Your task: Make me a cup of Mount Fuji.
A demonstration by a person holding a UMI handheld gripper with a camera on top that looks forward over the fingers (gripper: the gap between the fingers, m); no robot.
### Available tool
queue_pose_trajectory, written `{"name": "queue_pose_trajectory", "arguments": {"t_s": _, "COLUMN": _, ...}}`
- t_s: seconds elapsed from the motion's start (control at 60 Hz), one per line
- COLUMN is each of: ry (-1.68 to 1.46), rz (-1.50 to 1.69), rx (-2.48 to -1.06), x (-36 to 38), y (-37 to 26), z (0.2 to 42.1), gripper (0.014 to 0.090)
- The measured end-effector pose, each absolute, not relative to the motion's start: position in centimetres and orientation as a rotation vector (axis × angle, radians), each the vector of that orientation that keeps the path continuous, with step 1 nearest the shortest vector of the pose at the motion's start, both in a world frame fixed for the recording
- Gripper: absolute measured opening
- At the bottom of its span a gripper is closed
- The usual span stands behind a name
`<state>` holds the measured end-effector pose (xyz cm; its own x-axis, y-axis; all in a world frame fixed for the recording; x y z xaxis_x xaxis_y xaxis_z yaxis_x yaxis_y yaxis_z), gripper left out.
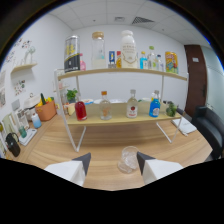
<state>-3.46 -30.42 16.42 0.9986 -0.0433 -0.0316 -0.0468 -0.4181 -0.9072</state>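
Gripper [113,162] fingers, white with dark tips, reach forward over a wooden table [100,142] and stand wide apart, holding nothing and touching nothing. Between the two tips, a little nearer the right one, sits a clear glass [127,158]. It rests on the table by itself with a gap at either side. It is short and see-through, standing upright with its mouth facing up, so its long axis runs straight up from the table. What is inside it cannot be made out.

Beyond the glass stands a white-framed rack [120,97] with two wooden shelves. On the lower shelf, in a row, stand a bottle of red liquid [80,109], a clear bottle [104,106], a clear bottle with a red label [132,105] and a bottle of blue liquid [154,104]. The upper shelf carries taller bottles and cans, among them a large white bottle [128,48]. Beside the rack, on the left finger's side, is an orange pot [46,110].
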Motion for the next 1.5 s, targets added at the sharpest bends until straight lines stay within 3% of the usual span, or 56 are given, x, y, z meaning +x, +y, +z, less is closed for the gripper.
{"name": "queue_pose_trajectory", "arguments": {"t_s": 0.167, "ry": 0.041, "rz": 0.038, "rx": -1.867, "x": -6.2, "y": -24.5, "z": 19.8, "gripper": 0.086}}
{"name": "queue_pose_trajectory", "arguments": {"t_s": 0.4, "ry": 0.046, "rz": 0.006, "rx": -1.816, "x": -6.0, "y": -15.1, "z": 20.6, "gripper": 0.0813}}
{"name": "queue_pose_trajectory", "arguments": {"t_s": 0.5, "ry": 0.03, "rz": -0.019, "rx": -1.836, "x": -5.8, "y": -12.3, "z": 19.8, "gripper": 0.0719}}
{"name": "queue_pose_trajectory", "arguments": {"t_s": 0.7, "ry": 0.038, "rz": -0.059, "rx": -1.862, "x": -5.2, "y": -10.5, "z": 18.5, "gripper": 0.0371}}
{"name": "queue_pose_trajectory", "arguments": {"t_s": 0.967, "ry": 0.019, "rz": -0.054, "rx": -1.864, "x": -5.6, "y": -11.5, "z": 19.1, "gripper": 0.0346}}
{"name": "queue_pose_trajectory", "arguments": {"t_s": 1.167, "ry": -0.003, "rz": -0.022, "rx": -1.834, "x": -7.7, "y": -16.1, "z": 20.6, "gripper": 0.0343}}
{"name": "queue_pose_trajectory", "arguments": {"t_s": 1.5, "ry": 0.207, "rz": 0.2, "rx": -1.956, "x": -8.6, "y": -22.1, "z": 12.5, "gripper": 0.0343}}
